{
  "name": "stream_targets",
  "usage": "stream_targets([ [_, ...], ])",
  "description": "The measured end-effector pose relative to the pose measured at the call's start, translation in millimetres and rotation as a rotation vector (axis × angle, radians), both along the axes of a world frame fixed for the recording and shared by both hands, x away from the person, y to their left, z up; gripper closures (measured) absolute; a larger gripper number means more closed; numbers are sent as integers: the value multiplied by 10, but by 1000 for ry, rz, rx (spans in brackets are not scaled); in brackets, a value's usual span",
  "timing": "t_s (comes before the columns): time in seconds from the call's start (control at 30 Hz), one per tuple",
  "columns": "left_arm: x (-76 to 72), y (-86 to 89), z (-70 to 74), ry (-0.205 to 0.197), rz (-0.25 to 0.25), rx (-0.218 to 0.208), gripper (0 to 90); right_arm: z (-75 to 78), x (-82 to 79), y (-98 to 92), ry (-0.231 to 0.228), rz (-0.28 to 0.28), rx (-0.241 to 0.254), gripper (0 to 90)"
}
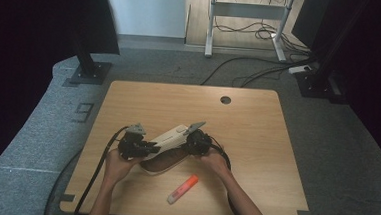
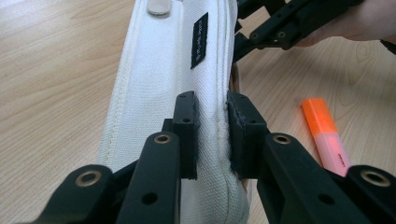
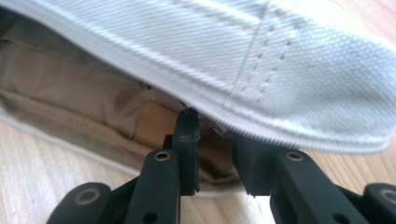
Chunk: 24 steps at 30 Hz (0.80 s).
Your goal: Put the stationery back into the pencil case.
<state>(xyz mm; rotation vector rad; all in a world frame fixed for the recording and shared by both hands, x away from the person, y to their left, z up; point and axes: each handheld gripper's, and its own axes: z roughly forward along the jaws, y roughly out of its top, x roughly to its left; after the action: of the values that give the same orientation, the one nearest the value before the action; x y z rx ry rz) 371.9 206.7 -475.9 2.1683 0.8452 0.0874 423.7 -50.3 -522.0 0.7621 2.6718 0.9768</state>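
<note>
From high up, I see the white pencil case lying near the middle of the wooden table. It is open, and its brown inside shows on the side nearest me. My left gripper holds the left end of the case. My right gripper is at the right end of the case. An orange highlighter lies on the table just in front of the case, not touching it. A small dark hole sits in the table far behind the case.

From my left gripper, I see my two black jaws clamped on the white cloth of the case. One jaw presses on the top of the flap and the other on its edge. A black label is sewn on the case further along. The highlighter lies to the right of the case. My other gripper is at the far end of the case.

From my right gripper, I see the white flap of the case lifted over the brown lining. My jaws are close together at the zip edge of the flap. One jaw tip sits under the edge and the other is beside it. I cannot tell if they pinch it.
</note>
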Motion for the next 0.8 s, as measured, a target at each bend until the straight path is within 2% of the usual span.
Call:
stream_targets([
  [0.13, 3, 3, -4, 2, 0, -2, 749, -5, -13, -24, -2, 1, 0, 643],
  [0.23, 7, -1, -11, 3, -2, -1, 748, 21, -24, -80, 5, -10, 24, 595],
  [0.37, 5, -2, -11, 1, -2, 1, 747, 63, -42, -135, 13, -4, 43, 489],
  [0.5, 4, -4, -12, 0, -4, 2, 745, 92, -83, -153, 16, 23, 40, 365],
  [0.8, 0, -13, -16, 1, -7, 4, 743, 141, -220, -233, 24, 58, 52, 189],
])
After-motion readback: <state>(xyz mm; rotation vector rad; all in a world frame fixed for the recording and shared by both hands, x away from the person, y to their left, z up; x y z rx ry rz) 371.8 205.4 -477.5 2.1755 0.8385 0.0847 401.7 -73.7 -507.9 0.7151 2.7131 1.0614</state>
